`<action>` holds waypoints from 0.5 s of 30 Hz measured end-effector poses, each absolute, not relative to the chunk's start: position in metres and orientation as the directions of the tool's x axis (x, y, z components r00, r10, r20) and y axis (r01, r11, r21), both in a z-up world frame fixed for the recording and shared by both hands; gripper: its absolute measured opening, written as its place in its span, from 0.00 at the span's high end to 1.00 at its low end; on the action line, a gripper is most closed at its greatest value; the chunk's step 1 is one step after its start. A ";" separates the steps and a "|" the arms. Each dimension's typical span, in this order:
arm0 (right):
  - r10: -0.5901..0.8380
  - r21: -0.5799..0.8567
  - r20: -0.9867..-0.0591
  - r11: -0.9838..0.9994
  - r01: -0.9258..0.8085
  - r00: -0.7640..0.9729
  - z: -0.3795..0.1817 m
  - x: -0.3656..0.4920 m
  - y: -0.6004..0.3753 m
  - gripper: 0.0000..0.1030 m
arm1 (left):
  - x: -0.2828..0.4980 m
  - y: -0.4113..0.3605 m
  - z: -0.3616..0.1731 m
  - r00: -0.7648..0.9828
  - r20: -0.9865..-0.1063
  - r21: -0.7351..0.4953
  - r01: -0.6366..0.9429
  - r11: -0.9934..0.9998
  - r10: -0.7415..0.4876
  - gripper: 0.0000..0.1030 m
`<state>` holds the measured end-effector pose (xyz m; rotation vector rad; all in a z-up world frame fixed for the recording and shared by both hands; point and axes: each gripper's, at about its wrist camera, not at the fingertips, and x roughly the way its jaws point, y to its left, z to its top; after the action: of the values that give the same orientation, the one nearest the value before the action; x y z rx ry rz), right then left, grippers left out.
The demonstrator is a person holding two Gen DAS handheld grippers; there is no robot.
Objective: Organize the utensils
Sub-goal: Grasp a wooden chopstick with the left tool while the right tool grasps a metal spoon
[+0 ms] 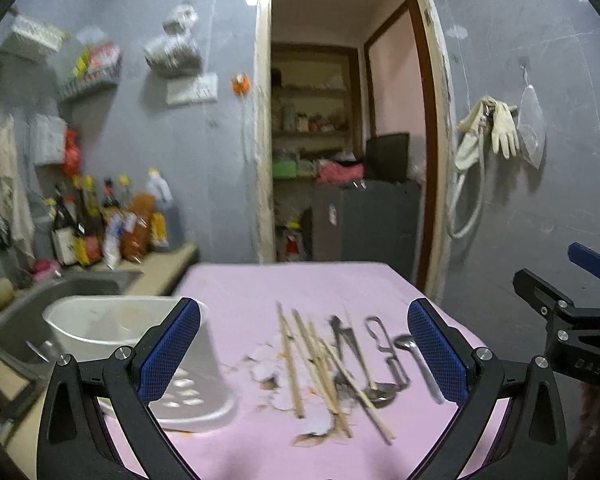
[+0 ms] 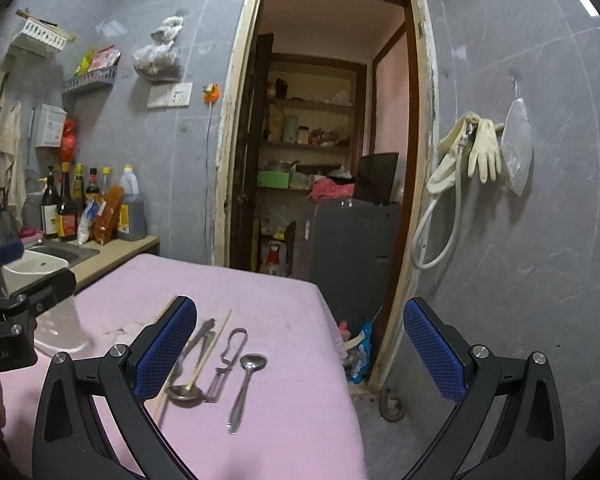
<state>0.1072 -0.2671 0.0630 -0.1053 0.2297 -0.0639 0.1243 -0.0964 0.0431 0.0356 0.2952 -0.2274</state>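
Pink cloth is covering the table, my landmark. On it, chopsticks are lying loose near its middle, beside a spoon and a peeler. At its left edge, I am seeing a white holder standing. I am holding the left gripper spread wide above the utensils, and the right gripper spread wide, gripping nothing.

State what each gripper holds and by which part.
Nothing. The left gripper and right gripper both hang open above the utensils, gripping none.
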 end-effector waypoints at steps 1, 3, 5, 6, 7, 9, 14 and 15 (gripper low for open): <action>-0.077 -0.117 -0.233 0.992 0.051 0.969 0.063 0.112 -0.271 0.00 | 0.130 -0.099 0.041 0.922 -0.310 -0.011 0.240 0.971 -0.231 0.01; -0.071 -0.127 -0.255 0.991 0.039 0.964 0.060 0.122 -0.278 0.00 | 0.141 -0.104 0.037 0.905 -0.341 -0.026 0.263 0.964 -0.256 0.01; -0.054 -0.121 -0.290 0.992 0.019 0.955 0.057 0.133 -0.285 0.00 | 0.152 -0.109 0.031 0.888 -0.367 -0.029 0.287 0.957 -0.278 0.01; -0.047 -0.117 -0.306 0.993 0.011 0.951 0.055 0.138 -0.288 0.00 | 0.158 -0.112 0.029 0.880 -0.381 -0.028 0.297 0.954 -0.285 0.01; -0.043 -0.115 -0.325 0.993 0.005 0.945 0.052 0.144 -0.291 0.00 | 0.164 -0.114 0.025 0.871 -0.398 -0.029 0.302 0.953 -0.288 0.01; -0.027 -0.104 -0.368 0.995 -0.013 0.929 0.047 0.156 -0.295 0.00 | 0.176 -0.116 0.021 0.851 -0.432 -0.041 0.312 0.949 -0.298 0.01; 0.066 -0.049 -0.456 0.994 -0.098 0.888 0.031 0.183 -0.298 0.10 | 0.202 -0.118 0.016 0.828 -0.483 -0.051 0.298 0.953 -0.285 0.05; 0.074 -0.043 -0.472 0.993 -0.107 0.879 0.028 0.187 -0.299 0.14 | 0.206 -0.118 0.014 0.823 -0.494 -0.046 0.297 0.954 -0.280 0.12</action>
<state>0.1867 -0.2986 0.0284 -0.0689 0.4887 0.0946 0.2065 -0.1179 0.0142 0.0333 0.5199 -0.3070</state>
